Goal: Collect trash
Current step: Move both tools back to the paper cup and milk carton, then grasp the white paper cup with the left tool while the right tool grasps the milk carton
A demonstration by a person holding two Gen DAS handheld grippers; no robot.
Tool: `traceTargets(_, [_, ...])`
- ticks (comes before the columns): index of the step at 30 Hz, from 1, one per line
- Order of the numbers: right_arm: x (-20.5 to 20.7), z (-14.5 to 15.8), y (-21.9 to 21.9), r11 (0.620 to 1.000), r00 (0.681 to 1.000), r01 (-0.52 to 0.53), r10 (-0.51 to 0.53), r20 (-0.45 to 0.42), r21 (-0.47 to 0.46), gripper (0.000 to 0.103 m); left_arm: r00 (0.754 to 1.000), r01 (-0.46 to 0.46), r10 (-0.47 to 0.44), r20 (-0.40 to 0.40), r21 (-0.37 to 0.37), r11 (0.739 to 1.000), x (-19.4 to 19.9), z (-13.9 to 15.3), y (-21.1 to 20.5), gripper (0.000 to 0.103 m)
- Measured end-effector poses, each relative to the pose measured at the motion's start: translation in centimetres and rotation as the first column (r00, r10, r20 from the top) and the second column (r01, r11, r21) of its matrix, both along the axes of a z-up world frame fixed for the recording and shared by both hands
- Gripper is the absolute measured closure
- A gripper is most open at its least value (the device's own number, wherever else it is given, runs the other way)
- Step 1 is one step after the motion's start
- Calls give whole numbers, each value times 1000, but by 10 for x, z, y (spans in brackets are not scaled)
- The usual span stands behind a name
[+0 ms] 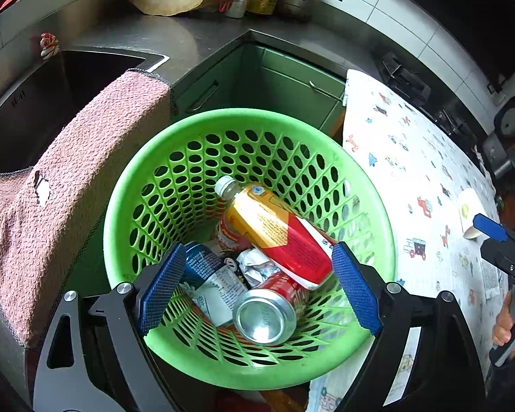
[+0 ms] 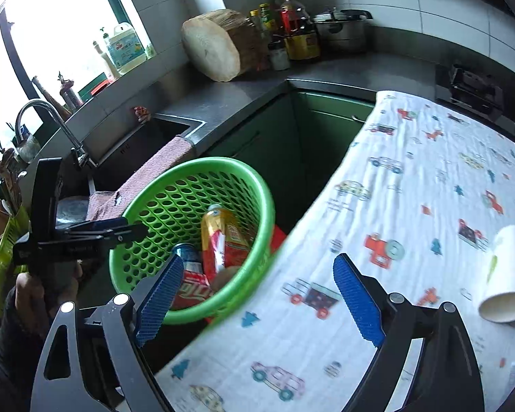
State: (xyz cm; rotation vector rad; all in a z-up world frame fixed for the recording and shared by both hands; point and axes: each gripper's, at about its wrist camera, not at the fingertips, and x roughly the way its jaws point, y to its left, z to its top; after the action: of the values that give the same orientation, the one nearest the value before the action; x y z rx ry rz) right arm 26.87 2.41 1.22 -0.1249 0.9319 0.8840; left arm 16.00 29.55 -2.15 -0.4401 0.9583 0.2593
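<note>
Now, both sets of tongs released, nothing gripped: left gripper spread over green basket, right gripper spread across basket's rim toward printed cloth. Inside basket: yellow-red bottle, blue can, red can, crumpled wrapper. Remaining trash: paper cup lying on cloth, well right of basket. Risk: cup rolls when nudged, or crushes and slips under hard squeeze. Left of basket: pink towel over steel sink.
</note>
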Motion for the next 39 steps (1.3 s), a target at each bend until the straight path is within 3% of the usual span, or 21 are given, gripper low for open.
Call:
traceTargets(12, [20,-12,-181,954,966,258,-250,71,-152,13,993,114,-114,12,7,993,33,15,-74,13])
traceTargets(18, [33,-24,-244,918,943,332,-318,98,-216,13,983,184,-184,0,16,983,64,24,-124,9])
traceTargets(25, [46,-41,-272,909,948,318,-304,94,-269,13,958,287,-287,-14,44,957,105,34,-193,8])
traceTargets(39, [58,-62,-278,926,972,232,-226,54,-297,13,909,416,-415,-38,37,908,200,41,-302,6])
